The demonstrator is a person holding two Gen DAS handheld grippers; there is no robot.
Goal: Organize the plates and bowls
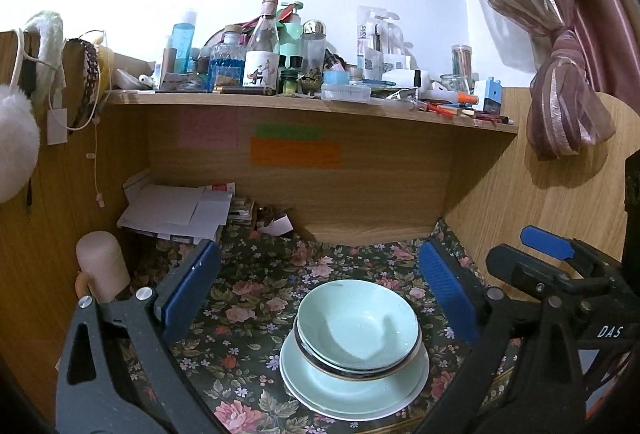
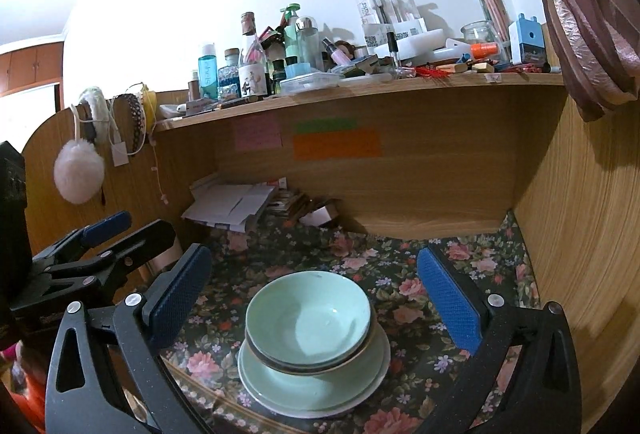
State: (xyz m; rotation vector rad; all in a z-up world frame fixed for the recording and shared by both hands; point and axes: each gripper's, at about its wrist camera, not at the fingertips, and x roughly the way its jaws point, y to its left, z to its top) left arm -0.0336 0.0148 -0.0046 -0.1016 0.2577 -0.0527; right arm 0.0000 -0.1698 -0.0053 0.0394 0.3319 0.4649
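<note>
Two pale green bowls [image 1: 358, 330] sit nested on a stack of pale green plates [image 1: 352, 390], all of it resting near the front edge of a desk covered with a dark floral cloth [image 1: 248, 298]. Both grippers flank the stack with jaws spread wide and nothing between the blue pads: the left gripper [image 1: 316, 298] frames it from its own view, and the right gripper [image 2: 316, 298] does the same, neither touching the dishes. Behind the stack the desk runs back into a wooden alcove, where a heap of white papers [image 1: 180, 213] and some small boxes lie in the far left corner (well apart from the dishes). A pale pink cylinder [image 1: 102, 262] stands at the left edge, just beside the left gripper's finger. Pink, green and orange sticky notes [image 1: 294, 151] are stuck on the back panel. Above, the shelf [image 1: 280, 101] is crowded with bottles, jars and pens, and a knotted pink curtain [image 1: 568, 101] hangs at the right.
</note>
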